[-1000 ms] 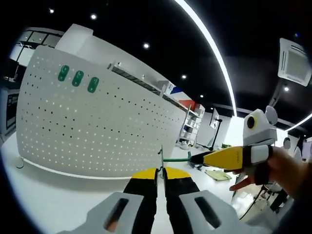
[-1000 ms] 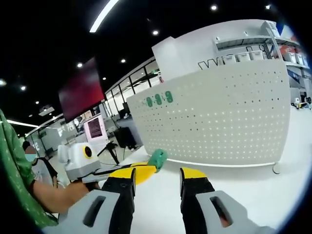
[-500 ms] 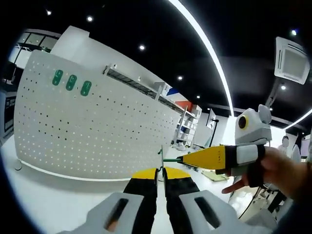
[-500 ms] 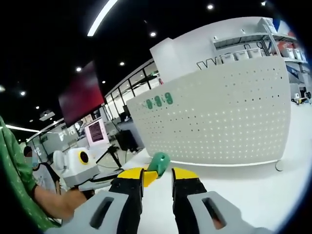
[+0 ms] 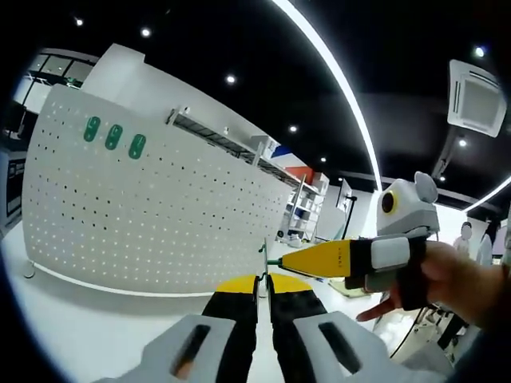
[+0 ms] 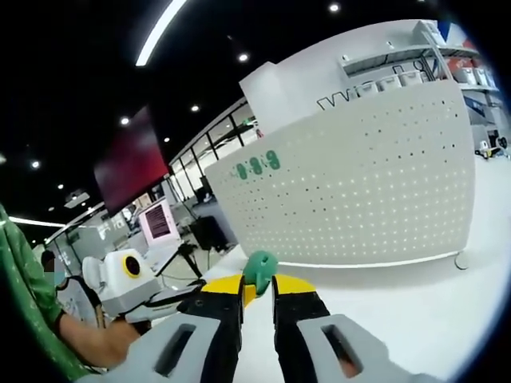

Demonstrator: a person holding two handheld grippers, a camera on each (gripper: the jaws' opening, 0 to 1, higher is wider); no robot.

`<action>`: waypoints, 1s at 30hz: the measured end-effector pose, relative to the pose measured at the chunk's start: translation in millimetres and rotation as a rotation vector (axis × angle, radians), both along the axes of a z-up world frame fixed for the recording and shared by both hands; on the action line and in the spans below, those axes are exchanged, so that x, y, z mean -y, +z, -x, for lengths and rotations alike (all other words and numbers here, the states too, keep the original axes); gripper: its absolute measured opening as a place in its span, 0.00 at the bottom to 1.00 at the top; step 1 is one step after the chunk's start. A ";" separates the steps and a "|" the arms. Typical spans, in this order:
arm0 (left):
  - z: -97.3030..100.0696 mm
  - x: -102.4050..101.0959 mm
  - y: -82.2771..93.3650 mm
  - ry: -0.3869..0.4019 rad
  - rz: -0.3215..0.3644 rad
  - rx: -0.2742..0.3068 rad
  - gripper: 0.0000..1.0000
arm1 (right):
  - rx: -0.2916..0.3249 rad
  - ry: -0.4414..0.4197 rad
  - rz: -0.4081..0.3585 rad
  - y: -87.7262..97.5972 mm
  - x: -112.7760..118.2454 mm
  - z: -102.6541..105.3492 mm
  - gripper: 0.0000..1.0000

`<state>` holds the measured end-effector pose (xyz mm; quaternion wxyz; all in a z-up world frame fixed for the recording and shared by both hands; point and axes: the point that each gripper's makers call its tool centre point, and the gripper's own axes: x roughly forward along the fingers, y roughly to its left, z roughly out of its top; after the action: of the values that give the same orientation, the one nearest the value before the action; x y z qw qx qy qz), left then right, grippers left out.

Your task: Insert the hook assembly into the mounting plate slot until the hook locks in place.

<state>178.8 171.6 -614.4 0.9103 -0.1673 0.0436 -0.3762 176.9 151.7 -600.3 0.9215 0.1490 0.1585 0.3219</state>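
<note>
Left fingers: the left gripper at bottom centre of the left gripper view has its 2 yellow-tipped fingers pressed together on the thin green wire stem of the hook, which rises just above the tips.
Right fingers: the right gripper at bottom centre of the right gripper view has its fingers drawn close around the green rounded end of the hook; whether they press on it I cannot tell. In the left gripper view the same gripper comes in from the right, its yellow tips meeting the green wire.
Hand: a person's hand holds that gripper at the right edge of the left gripper view.
Pegboard: a white perforated pegboard stands upright on the white surface, filling the left half of the left gripper view, well behind the hook.
Green pieces: 3 green oval pieces sit in a row near the pegboard's upper left corner.
Ceiling: dark, with strip lights, at the frame's top.
</note>
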 end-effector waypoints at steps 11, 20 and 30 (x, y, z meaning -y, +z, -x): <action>-1.3 0.4 0.7 0.008 0.005 0.007 0.04 | -0.030 -0.012 -0.060 -1.7 -2.2 -3.3 0.07; -2.8 1.7 1.4 0.013 0.008 0.015 0.05 | -0.052 -0.023 -0.107 -2.2 -2.2 -7.3 0.04; -2.4 2.9 3.3 0.029 0.015 0.018 0.05 | -0.072 -0.036 -0.159 -0.5 -1.4 -9.2 0.02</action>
<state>181.2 168.7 -611.2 0.9147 -0.1712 0.0304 -0.3649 186.1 153.1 -600.9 0.9062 0.2359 0.1628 0.3110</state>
